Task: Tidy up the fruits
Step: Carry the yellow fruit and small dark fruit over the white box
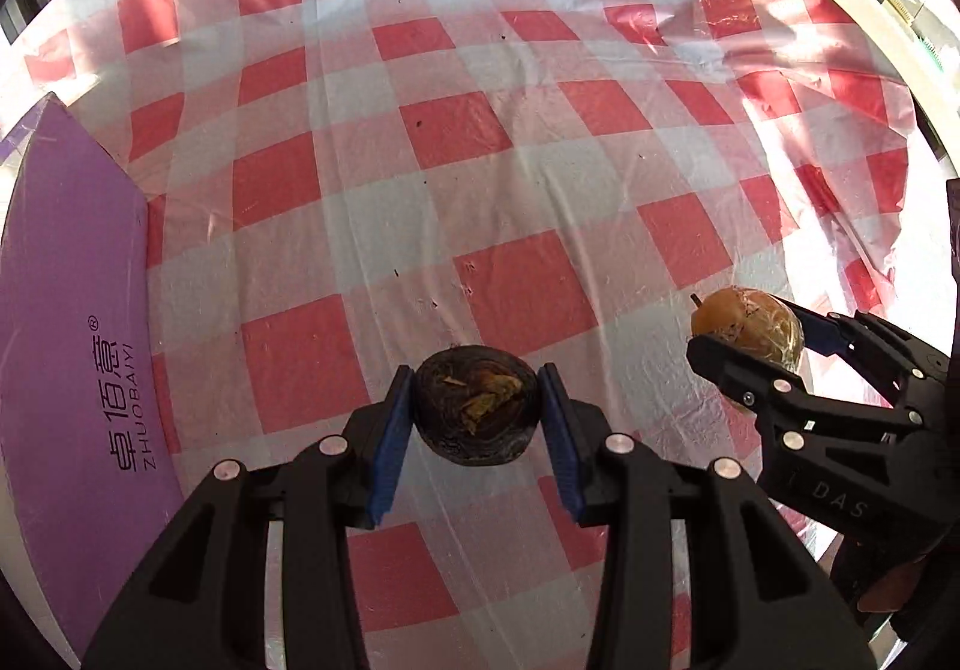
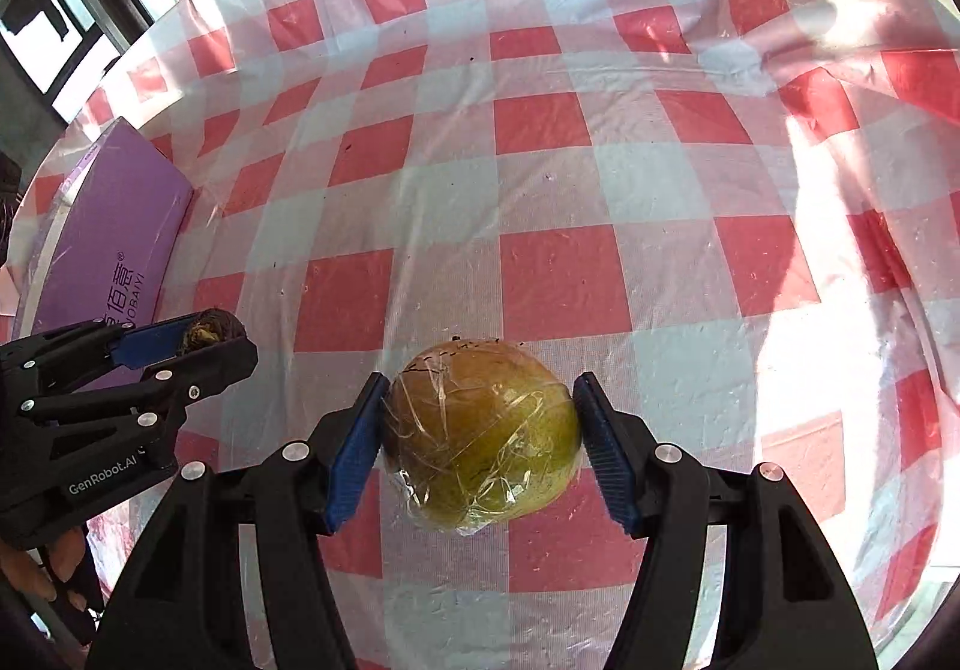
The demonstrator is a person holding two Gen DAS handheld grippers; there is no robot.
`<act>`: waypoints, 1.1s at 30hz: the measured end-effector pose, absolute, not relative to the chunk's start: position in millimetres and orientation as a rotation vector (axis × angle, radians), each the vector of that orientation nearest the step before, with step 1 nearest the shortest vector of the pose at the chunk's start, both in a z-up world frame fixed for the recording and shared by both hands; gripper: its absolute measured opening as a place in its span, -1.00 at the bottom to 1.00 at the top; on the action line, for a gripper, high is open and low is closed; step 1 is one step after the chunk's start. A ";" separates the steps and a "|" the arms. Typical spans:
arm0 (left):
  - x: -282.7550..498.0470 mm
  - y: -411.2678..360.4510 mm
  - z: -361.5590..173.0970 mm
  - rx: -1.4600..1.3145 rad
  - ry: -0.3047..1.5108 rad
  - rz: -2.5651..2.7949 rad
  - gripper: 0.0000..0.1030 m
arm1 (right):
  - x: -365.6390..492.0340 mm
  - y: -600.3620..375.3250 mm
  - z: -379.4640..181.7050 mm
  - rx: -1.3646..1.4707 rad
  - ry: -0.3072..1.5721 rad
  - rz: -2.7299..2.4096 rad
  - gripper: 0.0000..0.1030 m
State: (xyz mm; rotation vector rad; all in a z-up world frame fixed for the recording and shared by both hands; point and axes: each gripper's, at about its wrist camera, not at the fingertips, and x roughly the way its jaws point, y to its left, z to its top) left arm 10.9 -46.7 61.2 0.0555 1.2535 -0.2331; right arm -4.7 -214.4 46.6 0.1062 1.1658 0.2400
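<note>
1. The left gripper (image 1: 478,412) is pinching a dark, wrinkled fruit (image 1: 477,406) above the checked cloth (image 1: 540,160).
2. The right gripper (image 2: 480,439) is clamping a yellow-green, film-wrapped pear (image 2: 480,439) above it.

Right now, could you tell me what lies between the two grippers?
Only checkered tablecloth, seen in the left wrist view: the left gripper holds a dark fruit, the right gripper a wrapped pear.
</note>
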 end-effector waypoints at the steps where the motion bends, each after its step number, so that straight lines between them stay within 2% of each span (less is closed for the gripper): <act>1: 6.7 -46.2 63.4 0.066 1.254 -0.249 -0.20 | -10.7 -212.8 47.2 0.110 1.174 0.230 0.20; 7: -9.0 -44.4 82.9 0.146 1.218 -0.332 -0.20 | -32.8 -199.1 51.1 0.131 1.221 0.193 0.20; 13: -13.4 -27.8 106.2 0.162 1.161 -0.365 -0.20 | -43.1 -180.1 68.5 0.151 1.186 0.172 0.20; 33: -33.9 92.7 168.9 0.070 1.005 -0.296 -0.20 | -58.2 -75.4 119.6 0.093 1.058 0.228 0.20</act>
